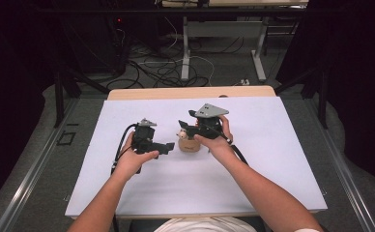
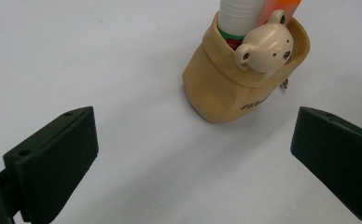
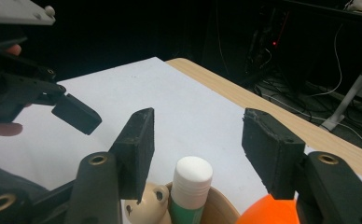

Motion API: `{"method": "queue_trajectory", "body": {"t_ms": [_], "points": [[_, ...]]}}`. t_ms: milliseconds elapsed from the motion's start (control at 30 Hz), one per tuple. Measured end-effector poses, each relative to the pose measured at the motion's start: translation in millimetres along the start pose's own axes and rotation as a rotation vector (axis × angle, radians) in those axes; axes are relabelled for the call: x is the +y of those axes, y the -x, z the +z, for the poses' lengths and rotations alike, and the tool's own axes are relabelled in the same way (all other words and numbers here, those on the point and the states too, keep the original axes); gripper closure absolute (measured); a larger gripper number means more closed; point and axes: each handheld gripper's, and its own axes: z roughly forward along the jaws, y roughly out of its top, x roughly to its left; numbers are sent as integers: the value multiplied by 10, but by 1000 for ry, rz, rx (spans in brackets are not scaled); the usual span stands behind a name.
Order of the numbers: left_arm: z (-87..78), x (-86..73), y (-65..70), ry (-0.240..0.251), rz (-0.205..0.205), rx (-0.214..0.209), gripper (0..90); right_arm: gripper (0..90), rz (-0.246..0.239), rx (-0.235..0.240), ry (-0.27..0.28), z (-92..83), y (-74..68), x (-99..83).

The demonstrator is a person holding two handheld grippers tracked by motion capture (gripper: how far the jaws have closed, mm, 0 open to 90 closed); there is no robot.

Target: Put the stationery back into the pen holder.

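At the bottom of the high view the person's forearms came in, and just above the middle of the frame both hands flanked a small tan pouch standing upright on the white counter. The left gripper, left of centre, pointed at the pouch from close beside it, its jaws spread wide and empty; in the left gripper view the pouch sat in the upper right, clear of both jaws, with a bear-head charm at its rim. The right gripper hung over the pouch's mouth. In the right gripper view its jaws stood about half open above the white-capped glue stick, touching nothing, with an orange item at the lower right. This looked like the moment just after dropping an item in. Next, the right gripper would need to lift straight clear without tipping the pouch.
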Motion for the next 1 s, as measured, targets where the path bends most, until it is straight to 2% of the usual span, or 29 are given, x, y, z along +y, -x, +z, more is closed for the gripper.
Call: {"method": "queue_trajectory", "body": {"t_ms": [100,233,300,433,733,1000], "points": [[-3,0,0,1,0,1,6,394,-8,-18,5,-62,29,29],[-8,-2,3,6,-14,3,7,355,13,-33,-10,-137,113,38],[-14,1,-6,0,-5,5,6,342,23,-42,-10,-169,152,35],[-14,-1,-15,6,-11,8,9,318,2,-57,-16,-234,240,23],[-24,-4,-40,14,-22,13,15,288,-5,-94,-33,-354,396,-24],[-32,-6,-59,25,-35,19,14,286,-20,-117,-74,-442,524,-77]]}}
